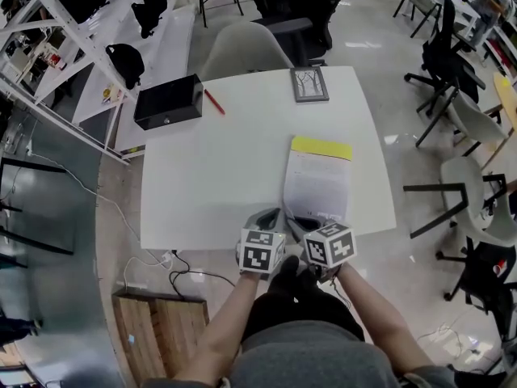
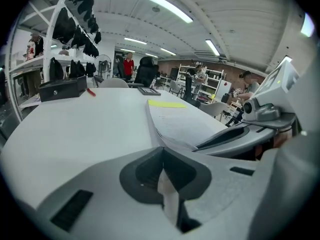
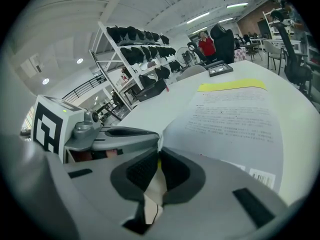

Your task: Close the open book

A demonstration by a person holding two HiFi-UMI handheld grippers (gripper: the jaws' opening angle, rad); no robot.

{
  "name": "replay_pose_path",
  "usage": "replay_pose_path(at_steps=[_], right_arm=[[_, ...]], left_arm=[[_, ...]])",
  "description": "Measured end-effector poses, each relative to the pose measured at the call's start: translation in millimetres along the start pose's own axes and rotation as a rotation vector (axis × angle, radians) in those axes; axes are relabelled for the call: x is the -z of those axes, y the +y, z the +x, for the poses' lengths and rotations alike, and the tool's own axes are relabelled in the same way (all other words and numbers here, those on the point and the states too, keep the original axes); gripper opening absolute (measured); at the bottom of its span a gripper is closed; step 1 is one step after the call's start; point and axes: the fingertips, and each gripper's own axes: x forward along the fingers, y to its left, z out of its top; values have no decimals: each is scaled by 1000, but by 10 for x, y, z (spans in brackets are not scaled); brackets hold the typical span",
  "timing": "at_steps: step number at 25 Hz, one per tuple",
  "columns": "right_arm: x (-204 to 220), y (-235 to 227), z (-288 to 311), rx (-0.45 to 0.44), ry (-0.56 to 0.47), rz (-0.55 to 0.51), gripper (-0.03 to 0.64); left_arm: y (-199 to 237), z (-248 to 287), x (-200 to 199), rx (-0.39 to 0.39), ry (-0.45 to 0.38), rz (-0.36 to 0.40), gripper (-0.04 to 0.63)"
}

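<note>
The book lies on the white table near its front right, its back cover up with printed text, a barcode and a yellow band at the far end. Both grippers sit side by side at the table's near edge. My right gripper is at the book's near left corner. In the right gripper view the cover's corner curls up and runs between the closed pads of that gripper. My left gripper is just left of the book, its pads meeting with nothing between them.
A black box and a red pen lie at the table's far left, a small framed picture at the far edge. A grey chair stands behind the table. Office chairs stand to the right.
</note>
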Motion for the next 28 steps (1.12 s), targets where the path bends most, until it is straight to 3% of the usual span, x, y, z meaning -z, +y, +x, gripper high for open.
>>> replay_pose_path(at_steps=[9,14,28], right_arm=[[-46,101,-64,-25,-17,-66,78],[-107,98,-225,-29,-70,-47,80],[-461,-266,-839,136,-316,75,9]], left_arm=[[155,-73,-143,-27,-38,-26,6],[186,-85,-253,-34,-61,-29,6],[76,-78,-490,-8,-88,26,6]])
